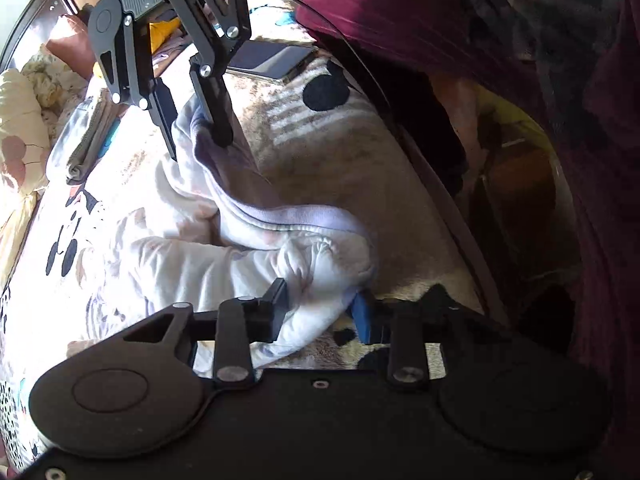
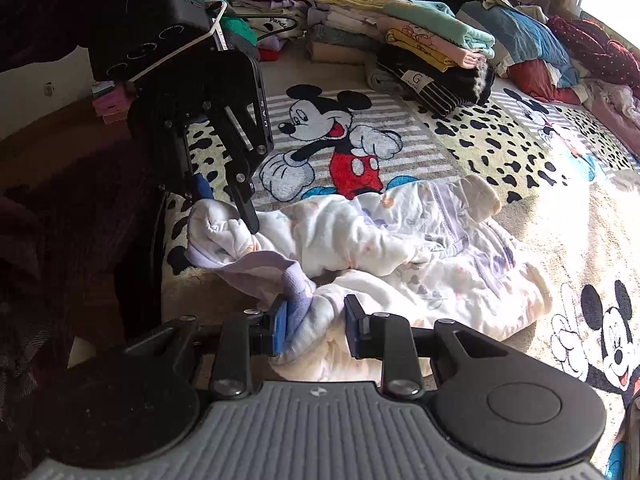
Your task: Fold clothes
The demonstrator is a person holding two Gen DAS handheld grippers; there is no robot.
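Bunching up between the two fingers of the left claw (image 1: 320, 312) is one end of a white, pastel-printed soft garment with a lilac ribbed hem (image 1: 240, 240). That claw stands partly open with the wad filling the gap; I cannot tell whether both pads press on it. Just beyond, the hem runs up taut to the right claw (image 1: 196, 136), which is closed narrowly on the lilac edge and holds it raised. From the right wrist view, the lilac band lies against one blue pad (image 2: 280, 328), and the rest of the garment spreads crumpled over a cartoon-mouse print blanket with black spots (image 2: 460, 132). Farther off on the blanket lie a flat dark phone (image 1: 272, 62) and stacks of folded clothes (image 2: 420, 40). A dark maroon sleeve (image 1: 420, 12) fills the side.
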